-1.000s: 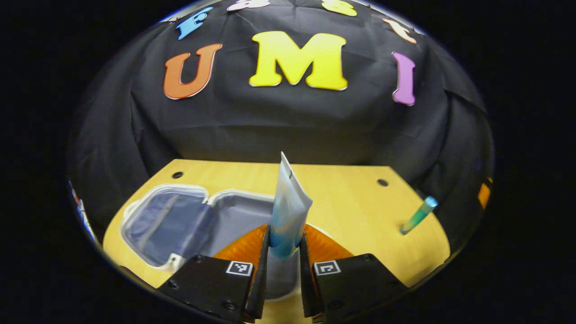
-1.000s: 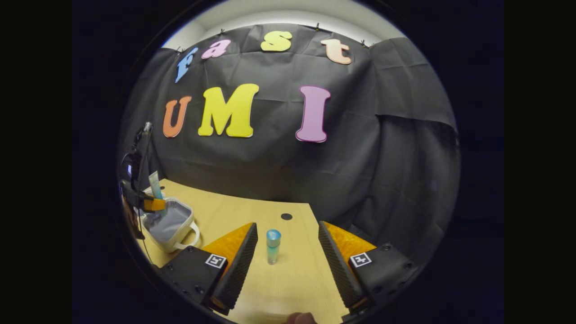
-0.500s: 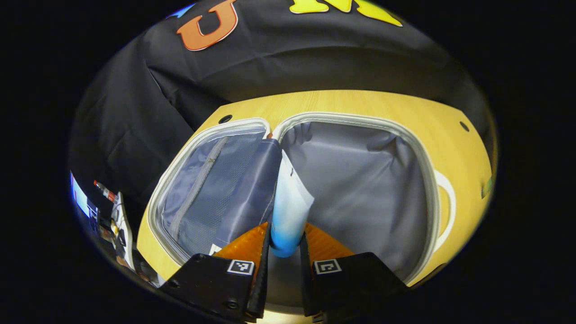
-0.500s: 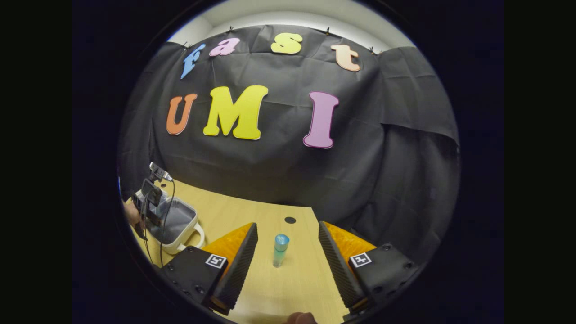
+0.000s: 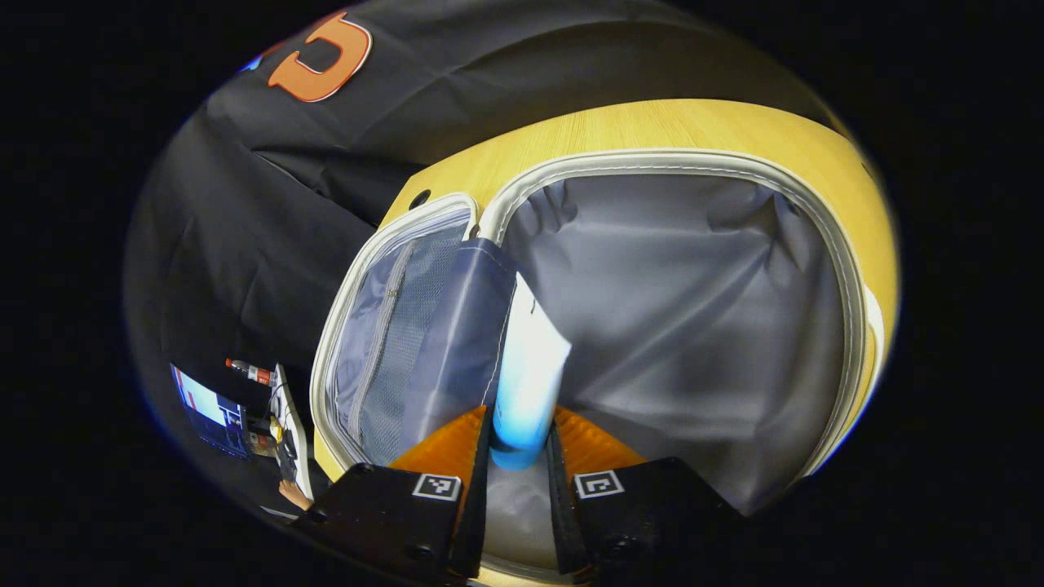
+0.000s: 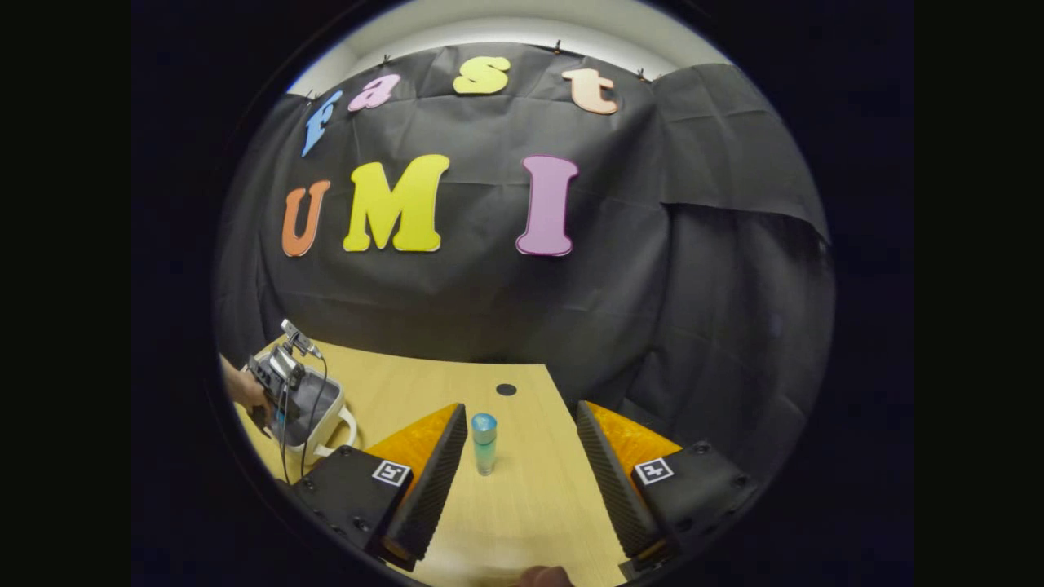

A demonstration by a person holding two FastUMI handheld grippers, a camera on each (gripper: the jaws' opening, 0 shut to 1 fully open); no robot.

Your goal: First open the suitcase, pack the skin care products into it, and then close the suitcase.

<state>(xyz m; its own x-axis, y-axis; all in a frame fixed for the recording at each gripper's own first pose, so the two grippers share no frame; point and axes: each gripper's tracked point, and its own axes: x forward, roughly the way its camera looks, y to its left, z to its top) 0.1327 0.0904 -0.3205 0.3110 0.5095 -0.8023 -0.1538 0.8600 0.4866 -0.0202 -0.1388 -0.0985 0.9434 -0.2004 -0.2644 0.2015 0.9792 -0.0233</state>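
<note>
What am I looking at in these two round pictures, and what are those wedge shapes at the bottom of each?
There is no robot here. A person holds a two-finger gripper in each hand, and a fisheye camera rides on each one, looking forward along its fingers. The wedges are those fingers.

In the left gripper view, the left gripper is shut on a white and blue tube of skin care product, held over the open suitcase, whose grey lining and mesh pocket show. The suitcase lies on a wooden table.

In the right gripper view, the right gripper is open, its fingers standing either side of a small bottle with a blue cap that stands upright on the table, untouched. Farther off on the left you can see the same suitcase with the left gripper and the person's hand over it.
</note>
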